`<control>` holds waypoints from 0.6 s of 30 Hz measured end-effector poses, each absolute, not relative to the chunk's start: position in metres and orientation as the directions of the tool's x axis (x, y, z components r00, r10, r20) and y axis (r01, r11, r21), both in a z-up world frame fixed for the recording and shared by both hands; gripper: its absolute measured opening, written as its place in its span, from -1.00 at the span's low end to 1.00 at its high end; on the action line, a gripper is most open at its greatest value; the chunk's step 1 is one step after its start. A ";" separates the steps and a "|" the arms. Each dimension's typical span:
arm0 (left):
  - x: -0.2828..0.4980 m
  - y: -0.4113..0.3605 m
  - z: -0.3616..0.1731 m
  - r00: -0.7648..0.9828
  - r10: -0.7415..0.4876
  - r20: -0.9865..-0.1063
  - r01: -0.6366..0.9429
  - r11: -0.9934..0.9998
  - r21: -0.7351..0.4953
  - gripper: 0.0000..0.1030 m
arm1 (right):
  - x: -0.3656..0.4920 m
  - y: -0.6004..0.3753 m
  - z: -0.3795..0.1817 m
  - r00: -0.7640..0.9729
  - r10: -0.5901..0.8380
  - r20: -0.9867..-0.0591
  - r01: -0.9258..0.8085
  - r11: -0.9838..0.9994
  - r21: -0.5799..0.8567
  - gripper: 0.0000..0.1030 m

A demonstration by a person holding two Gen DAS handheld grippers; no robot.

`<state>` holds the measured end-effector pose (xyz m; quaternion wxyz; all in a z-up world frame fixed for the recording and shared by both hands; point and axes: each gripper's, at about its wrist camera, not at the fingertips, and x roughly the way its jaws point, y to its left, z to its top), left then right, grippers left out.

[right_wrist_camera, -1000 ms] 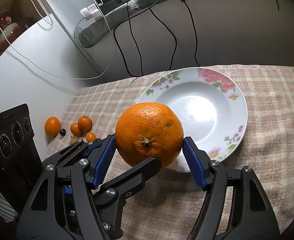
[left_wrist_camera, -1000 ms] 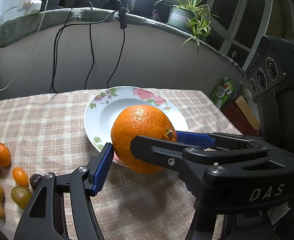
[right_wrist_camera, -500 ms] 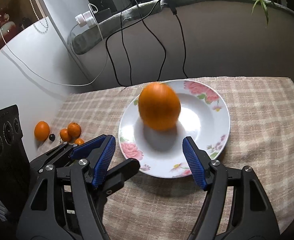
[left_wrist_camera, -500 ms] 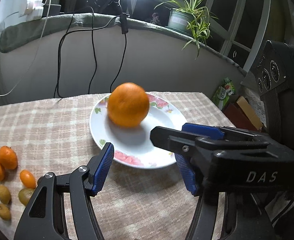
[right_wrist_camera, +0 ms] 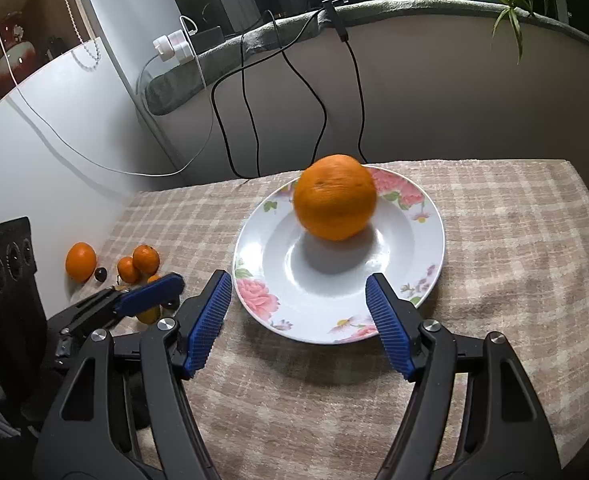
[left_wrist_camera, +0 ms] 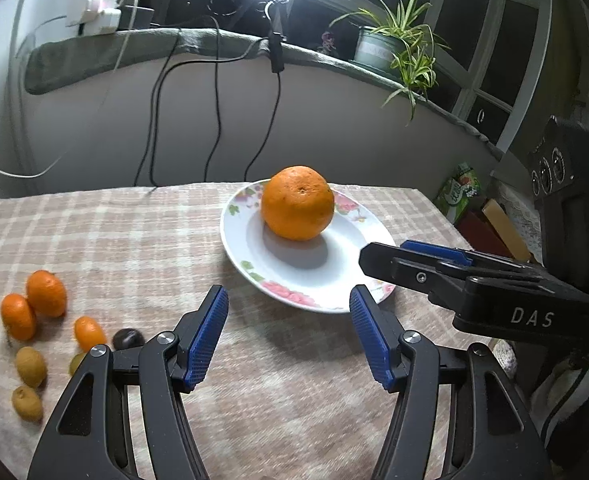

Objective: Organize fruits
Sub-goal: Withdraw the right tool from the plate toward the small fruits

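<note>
Both black two-finger tongs with ribbed blue pads are spread wide and grip nothing, the left tongs [left_wrist_camera: 288,336] and the right tongs [right_wrist_camera: 298,322] held low side by side, each pointing forward, the right tongs' blue-padded fingers [left_wrist_camera: 434,249] crossing the left view.

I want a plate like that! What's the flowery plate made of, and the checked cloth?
The floral plate looks like glazed ceramic or maybe melamine: glossy white with light glare and printed pink roses. The checked tablecloth looks like soft woven fabric, matte and slightly fuzzy, with wrinkles.
</note>
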<state>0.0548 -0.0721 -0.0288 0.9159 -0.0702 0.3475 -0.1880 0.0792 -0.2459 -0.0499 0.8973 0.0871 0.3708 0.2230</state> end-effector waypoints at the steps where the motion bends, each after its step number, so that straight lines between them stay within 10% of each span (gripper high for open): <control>1: 0.053 -0.070 -0.028 0.691 -0.387 -0.611 0.289 0.922 -0.257 0.21 | 0.078 -0.245 -0.051 0.625 0.465 -0.627 -0.338 0.885 0.320 0.41; 18: 0.010 0.011 -0.045 0.721 -0.197 -0.664 0.069 0.974 -0.215 0.23 | 0.061 -0.193 -0.046 0.570 0.550 -0.611 -0.525 0.815 0.245 0.57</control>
